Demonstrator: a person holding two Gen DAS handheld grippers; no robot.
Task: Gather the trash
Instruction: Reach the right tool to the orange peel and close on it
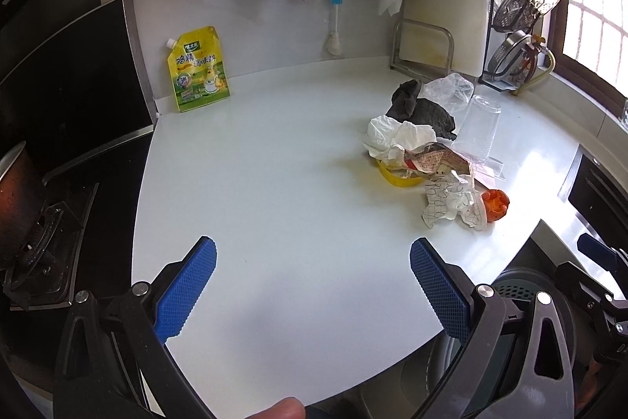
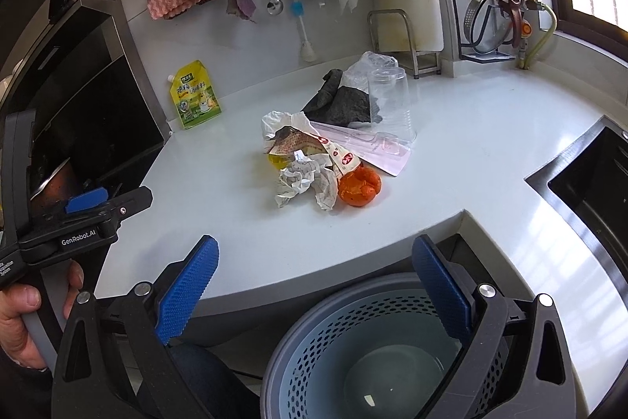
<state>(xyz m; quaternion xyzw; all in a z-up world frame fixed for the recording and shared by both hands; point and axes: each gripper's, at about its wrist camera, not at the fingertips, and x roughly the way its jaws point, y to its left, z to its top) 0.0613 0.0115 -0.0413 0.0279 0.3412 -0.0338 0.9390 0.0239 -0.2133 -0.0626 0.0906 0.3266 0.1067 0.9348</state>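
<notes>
Heaped near the middle of the white worktop [image 1: 274, 183], toward its right side: a crumpled white tissue [image 1: 396, 136], a torn red-printed wrapper [image 2: 302, 142], a ball of checked paper [image 2: 306, 183], an orange peel [image 2: 359, 187] nearest the front edge, a yellow ring [image 1: 394, 177] half buried underneath. Behind these, a dark grey rag [image 2: 337, 105], a clear plastic bag [image 1: 451, 89], an upturned clear plastic cup [image 2: 392, 101] and a flat clear-and-pink blister pack [image 2: 373, 148] — all touching or overlapping.

Below the front edge, a perforated grey-blue bin [image 2: 353, 340], almost empty, directly under the right gripper [image 2: 316, 285]. Blue pads spread wide, nothing between them. Left gripper [image 1: 312, 285] likewise gaping and empty, hovering over bare worktop well short of the heap.

Nothing collected yet, by the look of it. Best to begin at the near side: peel or paper ball, both loose and close to the bin. Worth coming in low, pads straddling one piece only, closing firmly enough on the springy paper to keep it from slipping. Cup light and likely to topple if the wrapper beneath gets dragged — better lifted separately, by its wall.

Farther out, against the back wall: a yellow seasoning pouch [image 1: 198, 69] standing at the left corner, probably not trash.
</notes>
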